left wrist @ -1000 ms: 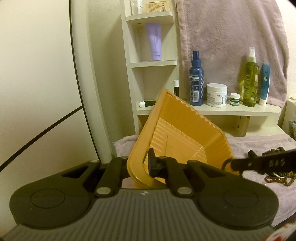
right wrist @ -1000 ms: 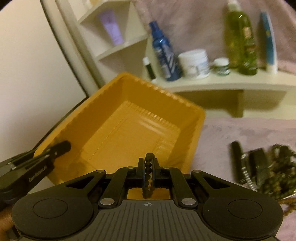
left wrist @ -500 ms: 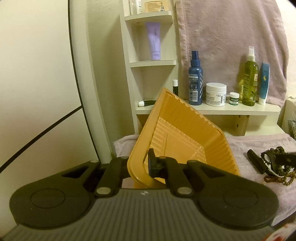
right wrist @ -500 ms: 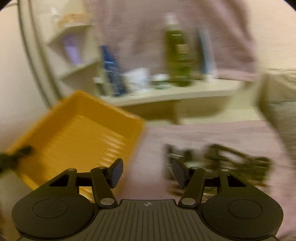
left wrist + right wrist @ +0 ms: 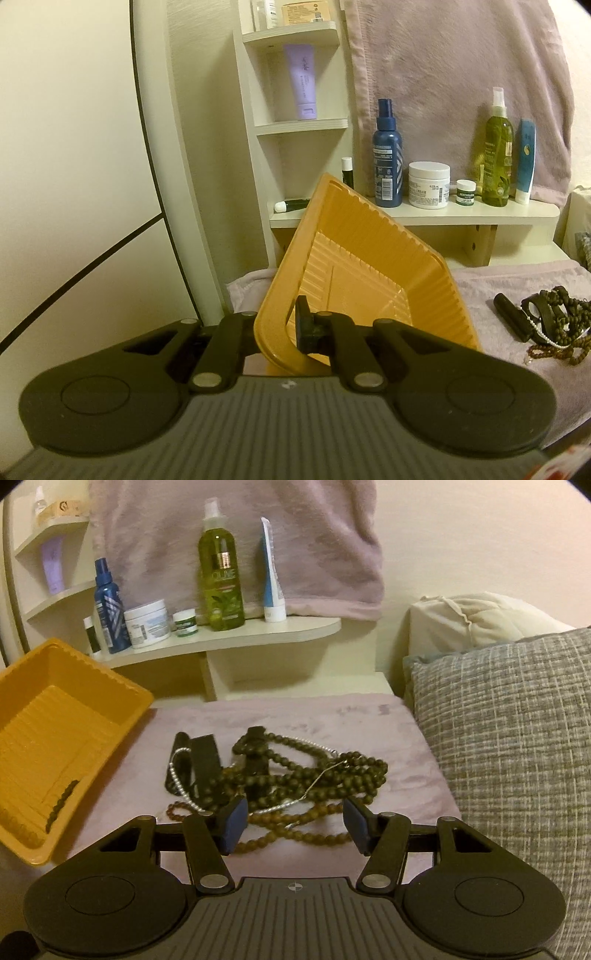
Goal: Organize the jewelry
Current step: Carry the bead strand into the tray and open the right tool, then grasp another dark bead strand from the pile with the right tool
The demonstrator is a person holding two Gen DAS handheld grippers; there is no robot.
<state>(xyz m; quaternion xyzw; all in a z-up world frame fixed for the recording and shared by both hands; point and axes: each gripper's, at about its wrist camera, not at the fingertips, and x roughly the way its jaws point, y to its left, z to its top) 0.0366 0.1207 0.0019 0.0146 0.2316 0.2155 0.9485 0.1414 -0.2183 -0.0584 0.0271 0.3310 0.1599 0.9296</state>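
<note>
left gripper clamps our tilted yellow tray by its rim | right gripper wide, empty | dark bead bracelet in tray lies lengthwise along its wall

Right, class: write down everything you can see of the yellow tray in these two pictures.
The yellow tray looks like thin moulded plastic, rectangular, with ribbed walls, a stepped floor and a rolled rim. It is tilted, open side toward the jewelry pile, with its lower edge by the pink cloth. The left gripper is shut on its near rim. One dark beaded bracelet lies inside, near the low corner.
</note>
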